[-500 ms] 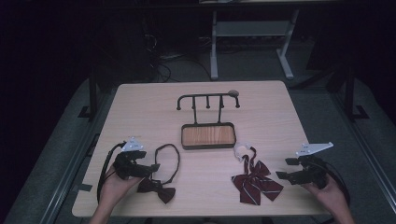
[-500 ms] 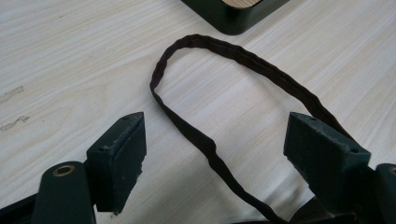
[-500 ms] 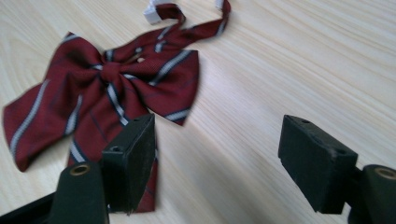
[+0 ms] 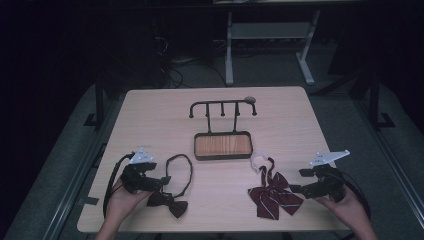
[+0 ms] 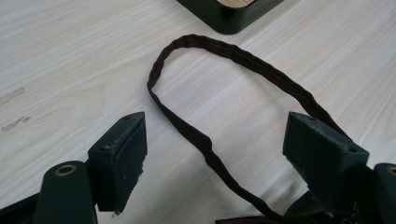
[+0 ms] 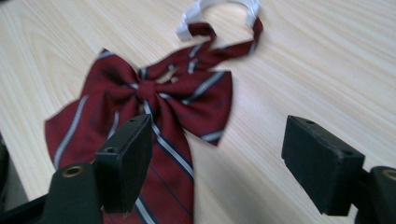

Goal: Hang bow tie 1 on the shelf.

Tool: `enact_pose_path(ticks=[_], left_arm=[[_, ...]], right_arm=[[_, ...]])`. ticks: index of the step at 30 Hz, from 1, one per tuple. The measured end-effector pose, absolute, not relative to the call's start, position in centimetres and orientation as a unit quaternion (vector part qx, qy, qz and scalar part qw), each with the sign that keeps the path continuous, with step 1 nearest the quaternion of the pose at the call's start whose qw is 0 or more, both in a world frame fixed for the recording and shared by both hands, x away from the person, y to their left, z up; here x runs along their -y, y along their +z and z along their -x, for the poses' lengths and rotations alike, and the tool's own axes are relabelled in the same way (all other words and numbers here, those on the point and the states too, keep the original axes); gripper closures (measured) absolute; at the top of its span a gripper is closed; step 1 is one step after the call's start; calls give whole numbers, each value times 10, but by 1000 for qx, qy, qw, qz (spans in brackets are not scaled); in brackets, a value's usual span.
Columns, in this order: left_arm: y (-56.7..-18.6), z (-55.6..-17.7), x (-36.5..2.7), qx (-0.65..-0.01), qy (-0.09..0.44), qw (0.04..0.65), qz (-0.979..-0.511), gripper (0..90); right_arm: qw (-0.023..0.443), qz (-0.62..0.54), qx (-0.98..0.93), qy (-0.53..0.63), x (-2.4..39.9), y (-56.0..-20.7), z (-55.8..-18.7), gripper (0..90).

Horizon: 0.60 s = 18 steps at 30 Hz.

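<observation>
A dark brown bow tie lies near the table's front left, and its strap loop runs toward the rack. My left gripper is open just left of it. In the left gripper view the strap lies on the table between the wide jaws of the left gripper, untouched. A dark red striped bow tie with a white neck band lies front right. My right gripper is open beside it. In the right gripper view the red bow tie lies ahead of the right gripper, partly under the left jaw.
A black hook rack stands on a wooden-floored tray base at the table's middle. Bare tabletop surrounds it. The front table edge runs just below both hands. A metal frame stands on the dark floor beyond the table.
</observation>
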State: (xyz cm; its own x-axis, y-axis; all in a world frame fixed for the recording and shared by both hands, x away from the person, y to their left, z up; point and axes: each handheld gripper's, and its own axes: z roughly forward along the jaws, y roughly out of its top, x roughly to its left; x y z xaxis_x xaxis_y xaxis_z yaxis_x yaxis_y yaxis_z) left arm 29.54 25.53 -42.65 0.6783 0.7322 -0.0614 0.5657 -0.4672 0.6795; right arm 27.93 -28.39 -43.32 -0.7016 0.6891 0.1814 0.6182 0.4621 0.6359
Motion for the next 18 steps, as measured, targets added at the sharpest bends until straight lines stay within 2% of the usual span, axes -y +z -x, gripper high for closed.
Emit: enact_pose_path(ticks=[18], left_arm=[[-423,-295,-260,-390,125,354,-841,232]], right_arm=[[19,-377,-862,338,252,-415,-296,245]])
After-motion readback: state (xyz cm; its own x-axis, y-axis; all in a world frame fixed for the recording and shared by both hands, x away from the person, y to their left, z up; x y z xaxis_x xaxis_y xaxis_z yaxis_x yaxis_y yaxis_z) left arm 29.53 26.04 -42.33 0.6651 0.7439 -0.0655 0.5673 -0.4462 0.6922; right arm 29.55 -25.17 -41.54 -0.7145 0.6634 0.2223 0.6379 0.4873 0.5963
